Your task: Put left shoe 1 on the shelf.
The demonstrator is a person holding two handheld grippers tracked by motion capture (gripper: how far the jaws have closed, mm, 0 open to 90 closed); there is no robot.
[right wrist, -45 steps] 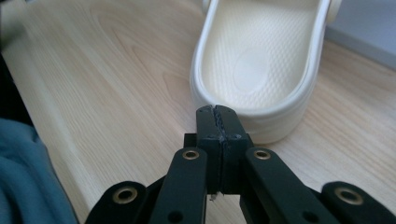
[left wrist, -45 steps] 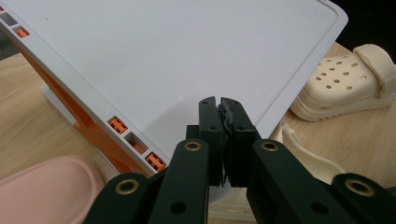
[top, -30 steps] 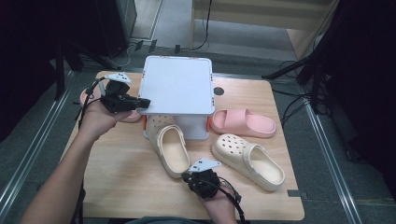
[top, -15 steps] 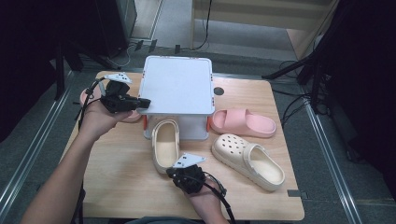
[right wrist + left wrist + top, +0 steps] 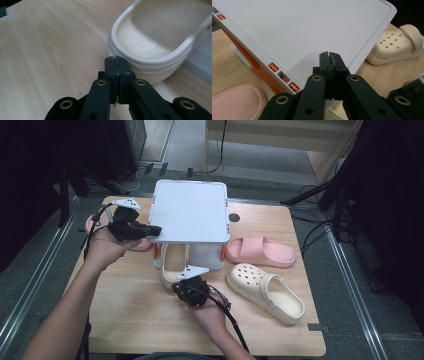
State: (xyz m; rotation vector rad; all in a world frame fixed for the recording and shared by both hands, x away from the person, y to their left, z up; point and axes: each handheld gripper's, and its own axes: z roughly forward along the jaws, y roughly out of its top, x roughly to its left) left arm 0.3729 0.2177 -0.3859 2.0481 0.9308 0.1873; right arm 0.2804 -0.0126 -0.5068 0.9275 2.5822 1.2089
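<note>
Honestly the right hand-held gripper (image 5: 116,58), jaws pressed together on nothing, could skid off the cream clog's (image 5: 160,37) rounded heel and jam it crooked under the white rack (image 5: 189,211), which the left hand-held gripper (image 5: 329,54), jaws also pressed together, steadies.

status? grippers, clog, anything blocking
Both grippers shut: left gripper at the rack top, right gripper against the cream clog heel. Clog partly under rack. Nothing blocking.

Cream perforated clogs: two, one (image 5: 267,291) at near right on the bench (image 5: 125,320), one (image 5: 172,265) partly under the rack. Pink slides: two, one (image 5: 260,252) at right, one (image 5: 97,222) at far left. White two-tier rack (image 5: 190,212) with orange fittings: one. Claws: two, left claw (image 5: 150,230), right claw (image 5: 186,282).
</note>
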